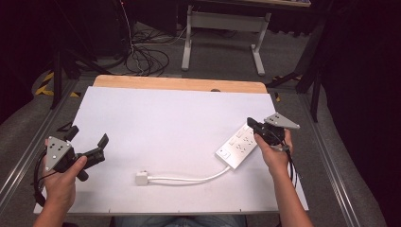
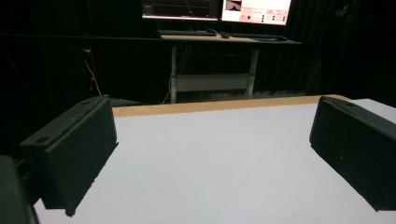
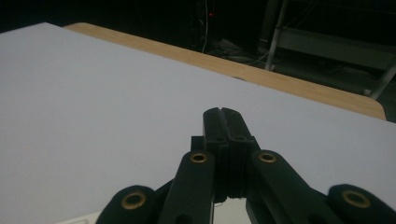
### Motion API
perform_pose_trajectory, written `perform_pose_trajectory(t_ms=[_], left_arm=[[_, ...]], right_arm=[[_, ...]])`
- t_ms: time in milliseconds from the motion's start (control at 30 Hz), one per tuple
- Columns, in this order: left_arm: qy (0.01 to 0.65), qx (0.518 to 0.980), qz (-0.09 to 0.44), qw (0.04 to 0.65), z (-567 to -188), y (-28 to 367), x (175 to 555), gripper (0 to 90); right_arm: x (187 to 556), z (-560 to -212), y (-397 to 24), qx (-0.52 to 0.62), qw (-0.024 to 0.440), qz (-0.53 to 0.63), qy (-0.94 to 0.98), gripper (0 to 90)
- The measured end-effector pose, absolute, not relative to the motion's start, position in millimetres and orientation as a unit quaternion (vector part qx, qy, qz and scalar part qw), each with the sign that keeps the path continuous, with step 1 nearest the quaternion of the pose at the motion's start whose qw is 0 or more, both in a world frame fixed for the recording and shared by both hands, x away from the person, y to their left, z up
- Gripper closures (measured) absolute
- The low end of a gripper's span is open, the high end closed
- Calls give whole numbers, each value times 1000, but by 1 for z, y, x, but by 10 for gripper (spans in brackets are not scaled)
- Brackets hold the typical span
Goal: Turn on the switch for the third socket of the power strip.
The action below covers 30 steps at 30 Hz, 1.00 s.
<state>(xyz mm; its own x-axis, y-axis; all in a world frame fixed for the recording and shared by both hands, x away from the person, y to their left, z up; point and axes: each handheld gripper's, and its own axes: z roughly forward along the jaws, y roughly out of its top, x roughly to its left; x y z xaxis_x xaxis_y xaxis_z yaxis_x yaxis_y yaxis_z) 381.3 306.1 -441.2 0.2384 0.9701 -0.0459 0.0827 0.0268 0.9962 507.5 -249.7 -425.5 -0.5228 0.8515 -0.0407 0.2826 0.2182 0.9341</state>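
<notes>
**Power strip at the right, two hand-held grippers above the white surface**

There is no container on the surface [image 1: 156, 118]. A white power strip [image 1: 238, 146] lies flat near its right edge, and its white cable [image 1: 189, 178] runs left to a small white plug [image 1: 142, 178] near the front edge. The strip's far end is partly hidden behind the right hand-held gripper [image 1: 250, 124], so I cannot tell if they touch. This gripper's jaws are pressed together with nothing between them; the right hand [image 1: 274, 153] holds it pointing toward the table's middle. The left hand-held gripper [image 1: 87, 137] has its jaws spread wide, well apart from the strip, in the left hand [image 1: 61, 177].
</notes>
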Motion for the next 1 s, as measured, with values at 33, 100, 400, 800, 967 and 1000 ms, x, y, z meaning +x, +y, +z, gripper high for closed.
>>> perform_pose_trajectory(t_ms=[33,100,400,800,967,1000], left_arm=[[464,567,406,546,-441,306,381,13],[463,567,407,546,-441,306,381,13],[463,567,406,547,-441,306,382,13],[464,565,407,547,-441,307,383,13],[465,565,406,548,-441,307,383,13],[465,565,406,548,-441,307,383,13]], right_arm=[[505,-424,-251,391,292,492,721,900],[501,-423,-253,386,290,503,717,900],[487,-418,-256,372,294,538,697,900],[467,-418,-258,346,306,565,683,900],[460,-419,-258,337,313,577,675,900],[458,-419,-258,336,313,578,674,900]])
